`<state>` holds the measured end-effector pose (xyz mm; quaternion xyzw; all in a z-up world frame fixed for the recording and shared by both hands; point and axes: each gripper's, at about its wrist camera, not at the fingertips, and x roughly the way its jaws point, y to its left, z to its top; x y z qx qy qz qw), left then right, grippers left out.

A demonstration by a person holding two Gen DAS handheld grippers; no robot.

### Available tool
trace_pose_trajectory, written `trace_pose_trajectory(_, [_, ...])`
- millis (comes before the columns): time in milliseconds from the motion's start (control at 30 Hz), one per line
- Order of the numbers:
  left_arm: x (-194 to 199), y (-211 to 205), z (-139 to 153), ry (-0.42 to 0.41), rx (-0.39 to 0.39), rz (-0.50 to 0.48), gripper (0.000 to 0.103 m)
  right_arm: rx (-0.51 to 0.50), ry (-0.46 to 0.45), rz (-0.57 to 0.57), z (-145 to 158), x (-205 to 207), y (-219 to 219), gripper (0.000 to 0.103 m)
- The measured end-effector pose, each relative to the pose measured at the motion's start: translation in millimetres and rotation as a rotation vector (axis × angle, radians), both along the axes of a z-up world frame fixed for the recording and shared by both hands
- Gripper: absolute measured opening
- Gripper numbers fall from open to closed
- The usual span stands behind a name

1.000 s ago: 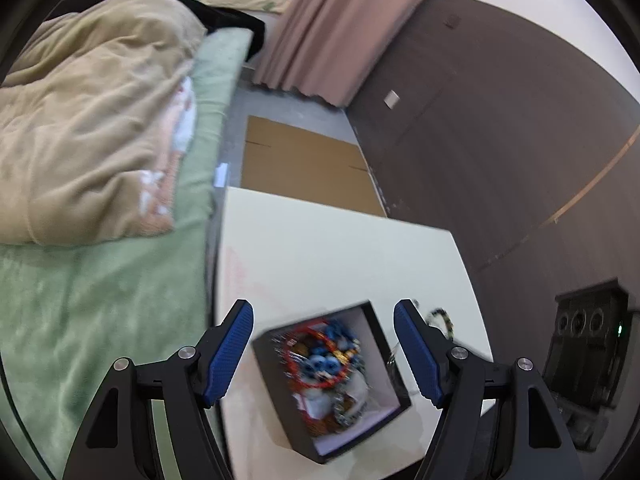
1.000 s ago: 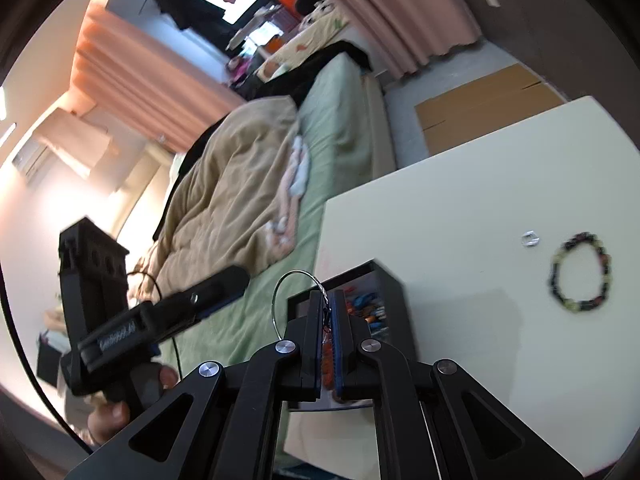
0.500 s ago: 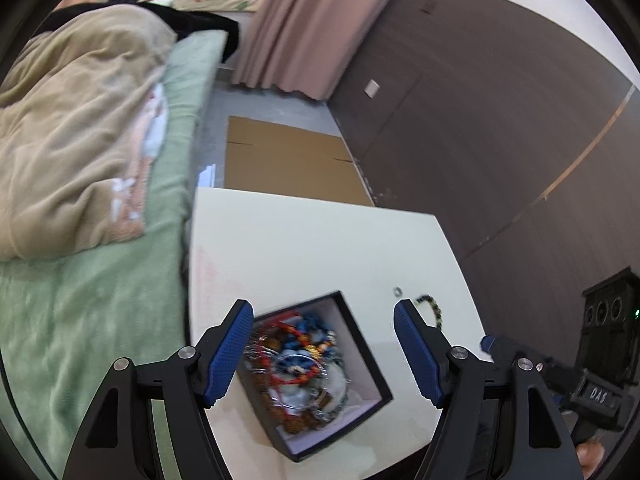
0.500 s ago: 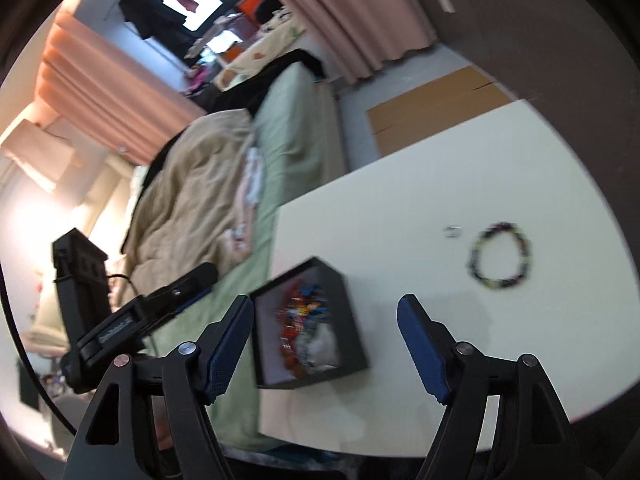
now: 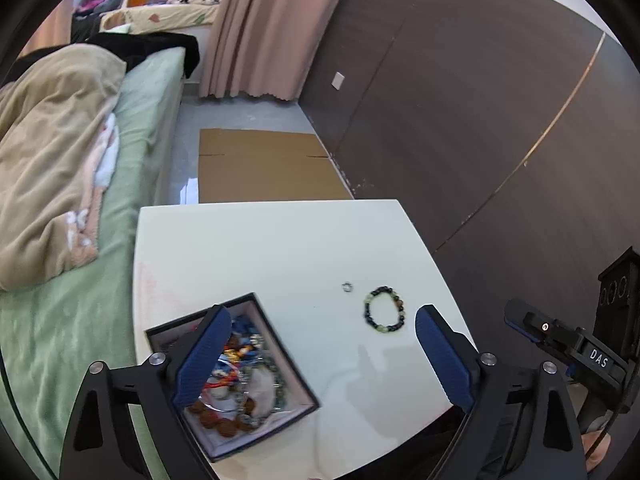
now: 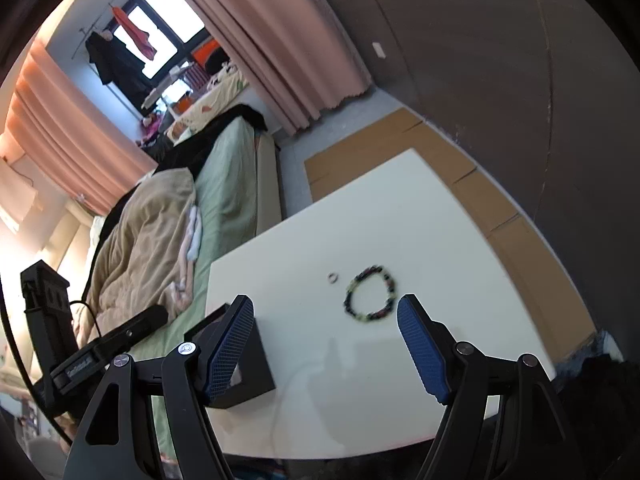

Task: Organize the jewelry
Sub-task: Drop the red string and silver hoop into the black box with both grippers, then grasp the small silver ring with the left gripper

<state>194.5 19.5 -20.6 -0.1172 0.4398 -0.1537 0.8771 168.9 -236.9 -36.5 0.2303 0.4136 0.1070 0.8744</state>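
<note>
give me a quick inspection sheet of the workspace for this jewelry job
surface: white table, mostly bare, standing beside a bed.
job's things: black box at the table's near left corner, open, filled with mixed beaded jewelry; dark beaded bracelet lying loose on the table; small ring just beside it, apart from it.
clutter: nothing seen on the table.
grippers: left claw opening, nothing between its fingers, over the box edge; right claw open and empty, pointing toward the bracelet.
cables: a thin black cable near the left handle.
surroundings: green bed with a beige blanket, flattened cardboard on the floor, pink curtain, dark wall panels.
</note>
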Motion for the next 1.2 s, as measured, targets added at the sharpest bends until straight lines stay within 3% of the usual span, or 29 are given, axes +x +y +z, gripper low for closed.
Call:
trace_pose_trajectory(100, [1, -14, -1, 0.008, 0.01, -0.015, 0.094, 0.014, -0.009, 0.005, 0, 0, -9, 0.076])
trace_pose_trajectory(200, [3, -26, -4, 0.02, 0.017, -0.022, 0.094, 0.014, 0.012, -0.013, -8, 2, -21, 0.087])
trace_pose_trajectory(467, [12, -51, -12, 0.044, 0.065, -0.022, 0.094, 0.083, 0.091, -0.038, -39, 14, -60, 0.088])
trace_pose_trajectory(633, [24, -65, -16, 0.061, 0.076, -0.034, 0.094, 0.082, 0.074, -0.078, -44, 17, -74, 0.088])
trace_pose_trajectory(733, [34, -77, -22, 0.083, 0.091, -0.05, 0.092, 0.132, 0.078, -0.08, -51, 23, -79, 0.088])
trace_pose_trajectory(900, [55, -96, -39, 0.141, 0.121, -0.071, 0.074, 0.148, 0.123, -0.083, -70, 35, -85, 0.082])
trace_pose_trajectory(1200, [89, -120, -73, 0.216, 0.204, -0.079, 0.051, 0.164, 0.194, -0.062, -98, 56, -88, 0.068])
